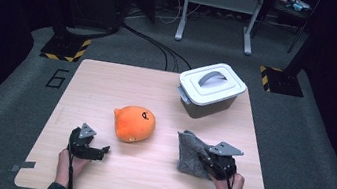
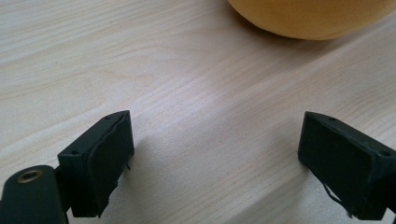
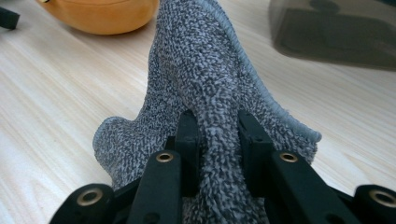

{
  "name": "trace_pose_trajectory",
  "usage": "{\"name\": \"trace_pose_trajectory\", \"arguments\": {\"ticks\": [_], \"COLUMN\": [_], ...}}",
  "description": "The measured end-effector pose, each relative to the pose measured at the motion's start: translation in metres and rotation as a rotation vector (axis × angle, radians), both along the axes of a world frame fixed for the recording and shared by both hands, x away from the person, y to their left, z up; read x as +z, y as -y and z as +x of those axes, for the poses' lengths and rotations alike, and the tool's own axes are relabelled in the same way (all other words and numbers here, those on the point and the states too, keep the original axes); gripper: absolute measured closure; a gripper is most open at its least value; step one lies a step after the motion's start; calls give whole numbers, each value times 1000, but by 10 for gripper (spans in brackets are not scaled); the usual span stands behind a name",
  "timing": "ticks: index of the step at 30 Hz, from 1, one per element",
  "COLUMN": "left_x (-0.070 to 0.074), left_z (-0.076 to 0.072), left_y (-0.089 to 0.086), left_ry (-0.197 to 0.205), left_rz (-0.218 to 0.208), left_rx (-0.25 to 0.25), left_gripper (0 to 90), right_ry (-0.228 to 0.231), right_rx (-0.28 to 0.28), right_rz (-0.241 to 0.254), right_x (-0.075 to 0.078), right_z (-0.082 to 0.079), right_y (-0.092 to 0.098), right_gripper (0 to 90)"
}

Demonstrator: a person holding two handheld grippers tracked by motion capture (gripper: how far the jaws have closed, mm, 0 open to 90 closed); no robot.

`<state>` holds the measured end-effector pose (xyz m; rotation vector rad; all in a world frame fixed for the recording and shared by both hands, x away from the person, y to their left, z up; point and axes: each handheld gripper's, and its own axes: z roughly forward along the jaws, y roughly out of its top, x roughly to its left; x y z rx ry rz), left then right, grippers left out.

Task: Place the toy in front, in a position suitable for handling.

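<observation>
A grey knitted cloth lies at the table's front right, one edge pulled up. My right gripper is shut on a fold of that cloth, which rises between the two black jaws in the right gripper view. An orange round plush toy sits near the table's middle. My left gripper rests at the front left, open, with bare wood between its fingertips; the plush toy's lower edge lies ahead of it.
A grey box with a white handled lid stands at the back right of the wooden table. A metal stand's feet and cables are on the floor beyond.
</observation>
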<state>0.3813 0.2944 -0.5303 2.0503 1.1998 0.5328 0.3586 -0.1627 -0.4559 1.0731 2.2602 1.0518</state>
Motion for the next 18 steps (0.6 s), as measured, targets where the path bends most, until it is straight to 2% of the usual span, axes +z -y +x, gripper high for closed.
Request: {"name": "trace_pose_trajectory", "arguments": {"ticks": [11,18], "left_x": [0,0], "left_z": [0,0], "left_y": [0,0], "left_ry": [0,0], "left_rz": [0,0], "left_rx": [0,0], "left_gripper": [103,103], "right_ry": [17,22], "right_rx": [-67,-103], "right_rz": [12,1], "right_x": [5,6], "right_z": [6,13], "right_y": [23,36], "right_gripper": [729,729]}}
